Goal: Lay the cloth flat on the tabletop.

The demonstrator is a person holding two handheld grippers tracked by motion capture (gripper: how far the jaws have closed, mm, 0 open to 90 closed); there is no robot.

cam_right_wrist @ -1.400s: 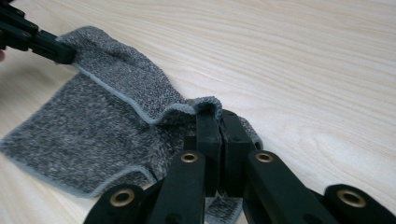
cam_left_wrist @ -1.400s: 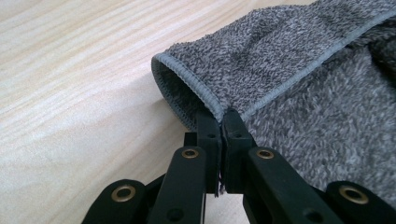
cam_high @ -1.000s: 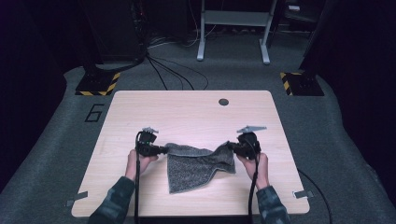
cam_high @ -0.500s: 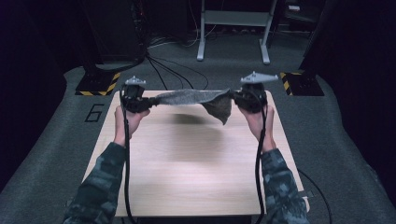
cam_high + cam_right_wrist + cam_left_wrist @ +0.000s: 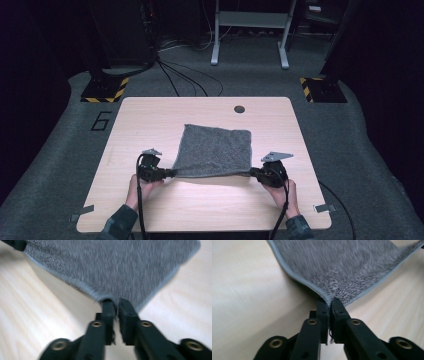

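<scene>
Down comes the towel (image 5: 215, 150) from where it hung stretched in the air over the far edge of the table (image 5: 150, 210) half a second ago; now most of it lies spread flat around the middle of the table, this side of the small dark hole (image 5: 239, 108) near the far edge. Both hands have pulled back toward the near edge with it. Left gripper (image 5: 167, 173) pinches the towel's near left corner, and in the left gripper view the hemmed corner (image 5: 329, 299) sits squeezed between its two black tips (image 5: 329, 305). Right gripper (image 5: 252, 172) has the near right corner, the jaws nearly together on the cloth (image 5: 116, 305). Both pairs of jaws have just been easing apart a touch, fabric between them. Near edge of the towel runs taut between the two grippers, and it looks slightly lifted off the table, though blur makes that hard to judge.
</scene>
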